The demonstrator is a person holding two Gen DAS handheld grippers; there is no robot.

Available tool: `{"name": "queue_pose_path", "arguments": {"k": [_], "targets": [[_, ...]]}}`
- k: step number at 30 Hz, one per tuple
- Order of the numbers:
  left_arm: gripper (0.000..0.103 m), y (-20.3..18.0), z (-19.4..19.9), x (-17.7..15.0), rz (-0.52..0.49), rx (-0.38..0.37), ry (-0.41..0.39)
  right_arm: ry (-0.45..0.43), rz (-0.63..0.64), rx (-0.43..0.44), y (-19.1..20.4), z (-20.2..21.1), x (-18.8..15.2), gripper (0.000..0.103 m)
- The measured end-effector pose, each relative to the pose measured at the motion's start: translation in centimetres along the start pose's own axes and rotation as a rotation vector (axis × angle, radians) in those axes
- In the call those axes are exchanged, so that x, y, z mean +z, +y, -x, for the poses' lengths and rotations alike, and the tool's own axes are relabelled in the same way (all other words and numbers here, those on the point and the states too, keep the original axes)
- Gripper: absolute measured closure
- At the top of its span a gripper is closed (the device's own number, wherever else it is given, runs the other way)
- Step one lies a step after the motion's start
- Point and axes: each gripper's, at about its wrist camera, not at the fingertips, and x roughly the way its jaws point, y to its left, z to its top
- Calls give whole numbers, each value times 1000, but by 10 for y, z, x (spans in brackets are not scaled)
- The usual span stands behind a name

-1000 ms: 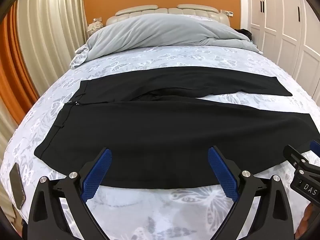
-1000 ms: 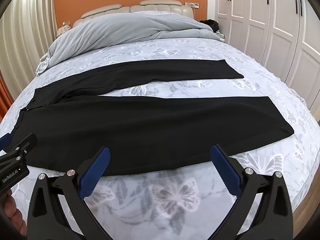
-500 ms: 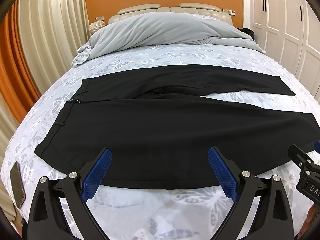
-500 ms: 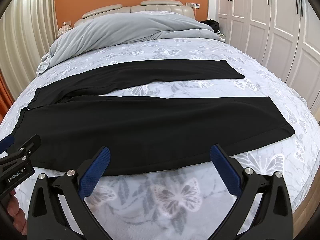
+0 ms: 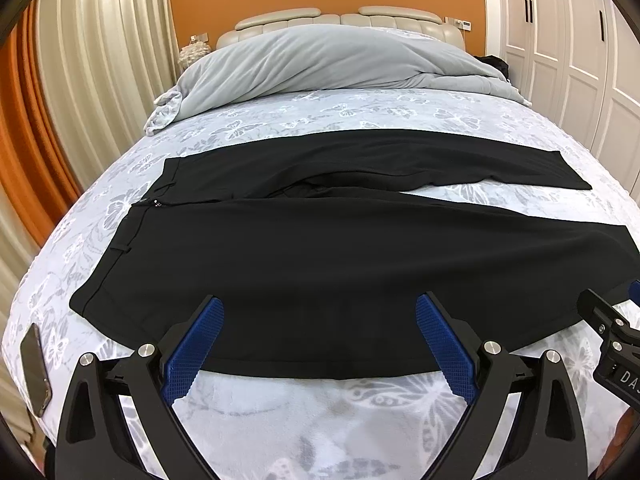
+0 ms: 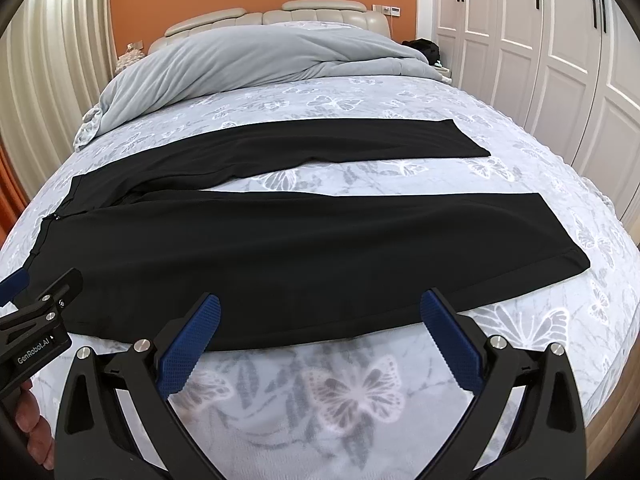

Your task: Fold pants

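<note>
Black pants lie flat across the bed, waistband at the left, the two legs spread apart and running right; they also show in the right wrist view. My left gripper is open and empty, hovering above the near leg's front edge toward the waist end. My right gripper is open and empty above the same edge, nearer the hem. Each gripper shows at the edge of the other's view.
The bed has a grey butterfly-print cover. A grey duvet is piled at the headboard. A dark phone lies at the bed's left near corner. Curtains stand at the left, white wardrobe doors at the right.
Both views have shifted slightly; the pants sit a little higher and nearer in frame. The pants have not moved, and both grippers stay open.
</note>
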Motion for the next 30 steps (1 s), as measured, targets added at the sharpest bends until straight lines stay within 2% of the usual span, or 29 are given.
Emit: {"name": "queue_pose_path", "arguments": {"k": [30], "targets": [[9,2,-2,0,-3,7,0,-1,-1,-1,1,0,-1,5]]}}
